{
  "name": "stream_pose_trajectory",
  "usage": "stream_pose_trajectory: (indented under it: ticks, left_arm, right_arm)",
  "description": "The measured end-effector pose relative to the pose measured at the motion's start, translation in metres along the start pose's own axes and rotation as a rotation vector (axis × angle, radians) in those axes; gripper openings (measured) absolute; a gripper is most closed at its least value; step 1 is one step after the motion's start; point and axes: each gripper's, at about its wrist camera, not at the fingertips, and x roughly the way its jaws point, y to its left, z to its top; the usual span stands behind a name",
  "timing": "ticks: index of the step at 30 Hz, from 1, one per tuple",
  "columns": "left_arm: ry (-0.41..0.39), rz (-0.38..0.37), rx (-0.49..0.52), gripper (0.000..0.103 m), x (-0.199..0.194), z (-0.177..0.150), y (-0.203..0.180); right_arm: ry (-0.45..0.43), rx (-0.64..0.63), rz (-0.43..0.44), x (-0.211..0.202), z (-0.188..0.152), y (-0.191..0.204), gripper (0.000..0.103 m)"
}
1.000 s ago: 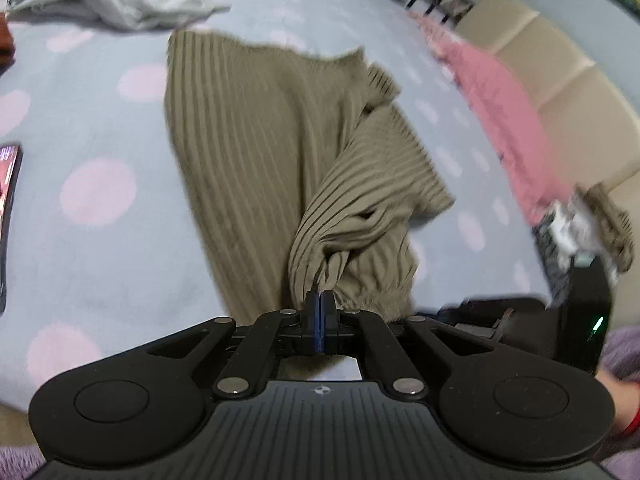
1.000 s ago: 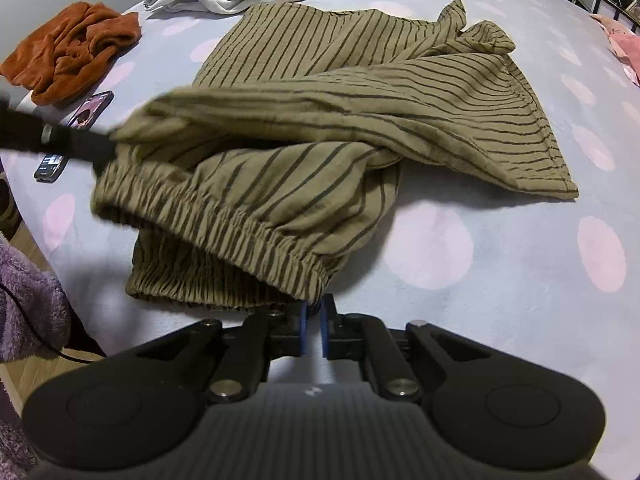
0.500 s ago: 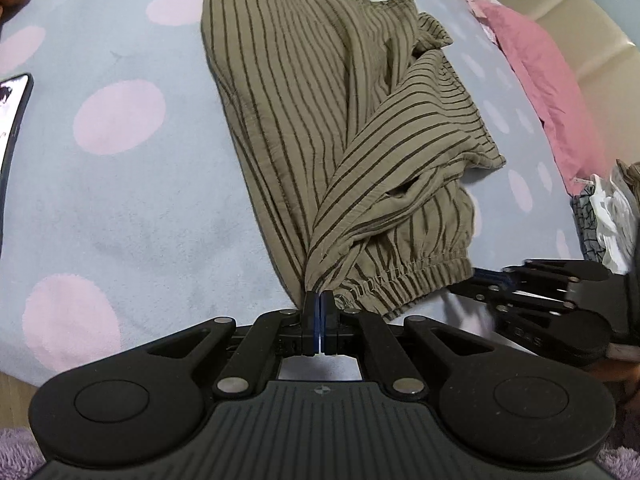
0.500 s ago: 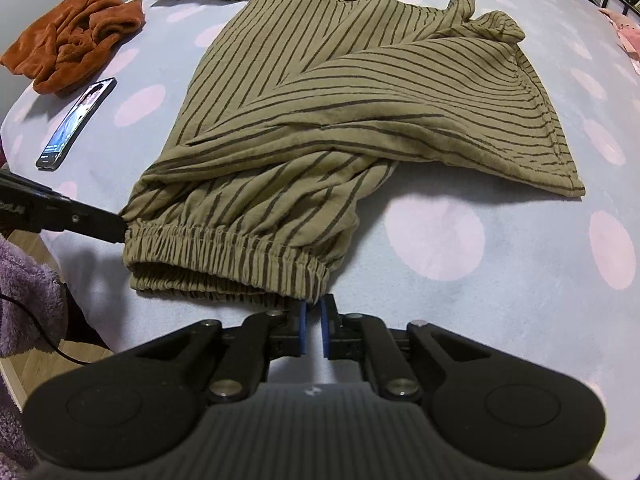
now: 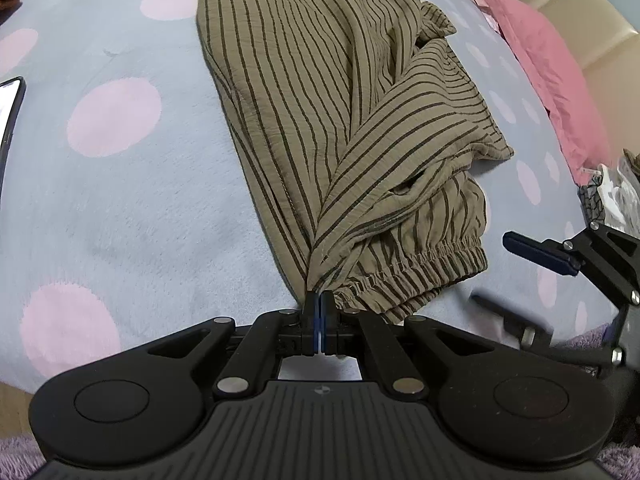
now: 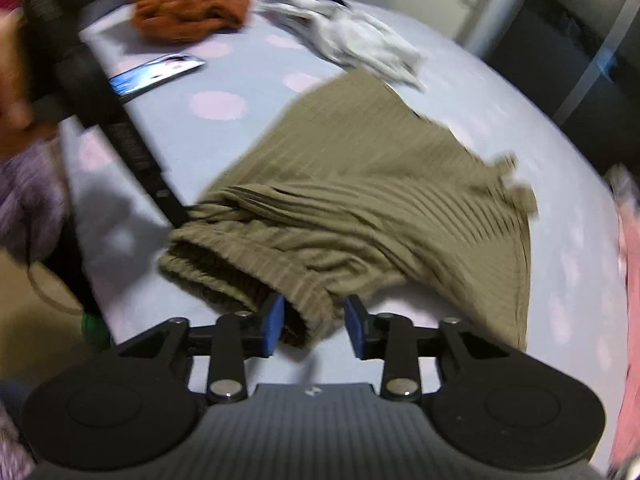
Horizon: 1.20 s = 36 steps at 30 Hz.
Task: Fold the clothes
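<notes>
**Striped trousers half-folded on the dotted bed**

While the phone (image 5: 10, 120) lies at the far left edge of the left wrist view, the olive striped trousers (image 5: 340, 120) stretch up the middle of the pale blue bed cover with pink dots (image 5: 112, 120), one part folded diagonally over the rest. At their near corner, by the elastic waistband (image 5: 420, 276), the left claw (image 5: 320, 312) has its blue pads pressed together, pinching the fabric edge. Further right, the right claw (image 5: 520, 280) hangs just off the waistband, and a pink cloth (image 5: 552, 80) lies along the bed's far right side. From the blurred right wrist view, the right claw (image 6: 314, 324) is spreading, the waistband's end between its pads without being pressed. Behind sit an orange garment (image 6: 188, 4) and a white one (image 6: 352, 40).
</notes>
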Motion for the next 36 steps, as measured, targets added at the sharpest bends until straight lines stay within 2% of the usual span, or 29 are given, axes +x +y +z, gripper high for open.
stream_pose_trajectory:
  ticks: [4,8,14,21,24,26,30,31,34,36]
  left_arm:
    - [0.008,0.008,0.014,0.0,0.002,0.002,-0.002]
    - [0.014,0.009,0.018,0.0,0.003,0.003,-0.002]
    - [0.02,-0.004,0.012,0.0,0.003,0.004,0.0]
    - [0.029,-0.021,0.002,0.0,0.005,0.007,0.004]
    - [0.034,-0.023,0.005,0.0,0.006,0.008,0.004]
    - [0.037,-0.024,0.006,0.0,0.008,0.009,0.004]
    - [0.038,-0.026,0.002,0.0,0.009,0.01,0.005]
    - [0.037,-0.028,0.0,0.0,0.008,0.01,0.005]
    - [0.033,-0.03,-0.005,0.0,0.007,0.01,0.006]
    - [0.032,-0.03,-0.008,0.0,0.006,0.01,0.006]
  right_arm:
    - [-0.029,-0.165,0.068,0.004,0.004,0.025,0.049]
    - [-0.05,-0.355,0.079,0.011,0.005,0.05,0.05]
    - [-0.032,-0.597,0.051,0.026,0.005,0.076,0.052]
    - [-0.031,-0.861,-0.054,0.048,-0.005,0.097,0.052]
    - [-0.038,-0.924,-0.08,0.055,-0.007,0.102,0.054]
    - [-0.049,-0.95,-0.098,0.058,-0.01,0.104,0.063]
    - [-0.063,-0.98,-0.114,0.065,-0.01,0.106,0.061]
    - [-0.064,-0.981,-0.115,0.065,-0.009,0.107,0.06]
    - [-0.059,-0.976,-0.122,0.066,-0.008,0.11,0.044]
    - [-0.057,-0.972,-0.128,0.068,-0.01,0.111,0.038]
